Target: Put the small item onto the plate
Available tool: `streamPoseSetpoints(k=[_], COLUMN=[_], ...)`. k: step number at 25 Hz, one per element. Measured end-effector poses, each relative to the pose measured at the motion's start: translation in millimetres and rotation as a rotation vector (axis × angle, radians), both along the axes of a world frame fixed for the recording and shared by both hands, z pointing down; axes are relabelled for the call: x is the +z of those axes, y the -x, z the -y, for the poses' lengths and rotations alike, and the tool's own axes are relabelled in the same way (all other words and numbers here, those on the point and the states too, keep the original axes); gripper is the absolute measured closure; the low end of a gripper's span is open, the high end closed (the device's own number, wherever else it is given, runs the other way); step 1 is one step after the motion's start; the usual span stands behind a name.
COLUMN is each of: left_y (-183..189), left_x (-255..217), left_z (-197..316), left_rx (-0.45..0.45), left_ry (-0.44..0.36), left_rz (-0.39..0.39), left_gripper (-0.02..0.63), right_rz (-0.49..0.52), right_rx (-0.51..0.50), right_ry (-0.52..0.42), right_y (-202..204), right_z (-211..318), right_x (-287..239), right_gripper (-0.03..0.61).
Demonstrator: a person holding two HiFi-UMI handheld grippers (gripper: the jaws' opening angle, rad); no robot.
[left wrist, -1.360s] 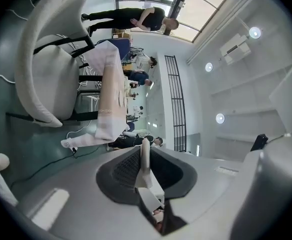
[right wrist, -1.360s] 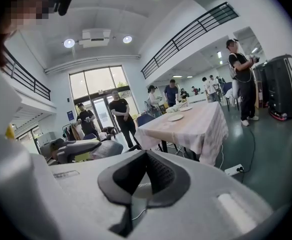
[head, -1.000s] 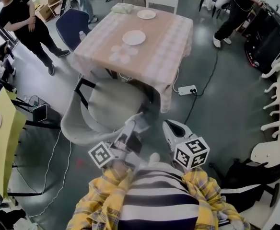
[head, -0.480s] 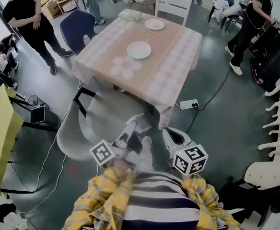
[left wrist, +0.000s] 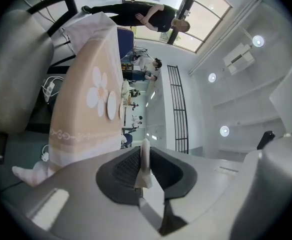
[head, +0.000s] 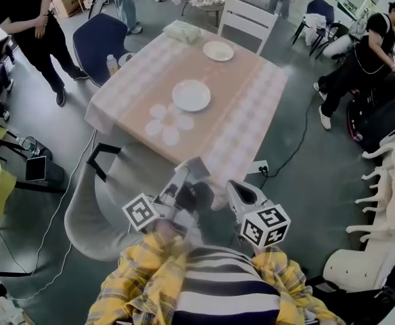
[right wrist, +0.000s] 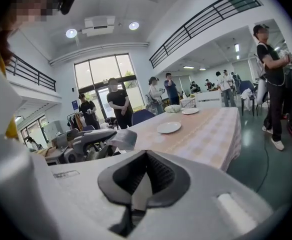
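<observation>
Now, closest to me, my yellow plaid sleeves (head: pixel 136 283) frame the two grippers, each smooth and light grey and carrying a white cube (head: pixel 265 225) of black square markers. The left tongs (head: pixel 189 175) are pinched partway closed on the small item (left wrist: pixel 145 156). It is a thin, pale, flat sliver that I see edge-on, standing between the ribbed black pads. From the right gripper view the same piece reads as a greyish-white scrap poking out past the left tips. The right tongs (right wrist: pixel 146 154) are closed, their dark ridged pads meeting at the tips with nothing between them.

The item hangs short of the tabletop's near edge, above a grey chair (head: pixel 93 208) with a rounded, moulded shell, so it is well apart from the plate. Beyond, the tabletop (head: pixel 238 127) wears a soft pink-and-white checked cloth with a big white daisy print (head: pixel 164 122). Just past the daisy sits the plate (head: pixel 191 95), round, white and smooth. A second white plate (head: pixel 218 51) lies farther on, near a folded pale green cloth (head: pixel 182 31) at the far corner. A white slatted chair (head: pixel 248 20) and a dark blue chair (head: pixel 99 39) stand at the far sides. People (head: pixel 28 26) stand on the grey floor (head: pixel 319 181) around them.
</observation>
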State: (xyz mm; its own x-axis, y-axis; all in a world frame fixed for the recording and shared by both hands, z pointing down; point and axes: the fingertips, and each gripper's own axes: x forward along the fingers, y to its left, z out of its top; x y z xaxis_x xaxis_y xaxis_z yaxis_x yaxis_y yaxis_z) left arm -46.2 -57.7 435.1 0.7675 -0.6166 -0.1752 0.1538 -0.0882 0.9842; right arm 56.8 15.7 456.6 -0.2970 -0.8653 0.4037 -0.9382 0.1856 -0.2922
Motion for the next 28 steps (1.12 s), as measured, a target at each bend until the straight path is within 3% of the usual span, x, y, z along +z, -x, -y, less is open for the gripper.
streamPoseSetpoints(k=[12, 24, 28], left_y=[-25.7, -65.7, -76.0], left_x=[21.1, 31.9, 46.1], left_z=[88.9, 189.8, 210.5], left_rx=[-0.090, -0.255, -0.299], left_ry=[0.044, 0.042, 0.092], left_rz=[0.069, 0.161, 0.202], left_gripper=[0.557, 0.557, 0.557], right_rz=[0.024, 0.004, 0.003], right_rx=[-0.044, -0.259, -0.309], right_ry=[0.004, 0.019, 0.042], right_y=[-39.4, -67.0, -71.7], right_z=[111.0, 209.0, 238.6], right_x=[4.5, 14.1, 17.3], right_gripper=[0.583, 0.583, 0.583])
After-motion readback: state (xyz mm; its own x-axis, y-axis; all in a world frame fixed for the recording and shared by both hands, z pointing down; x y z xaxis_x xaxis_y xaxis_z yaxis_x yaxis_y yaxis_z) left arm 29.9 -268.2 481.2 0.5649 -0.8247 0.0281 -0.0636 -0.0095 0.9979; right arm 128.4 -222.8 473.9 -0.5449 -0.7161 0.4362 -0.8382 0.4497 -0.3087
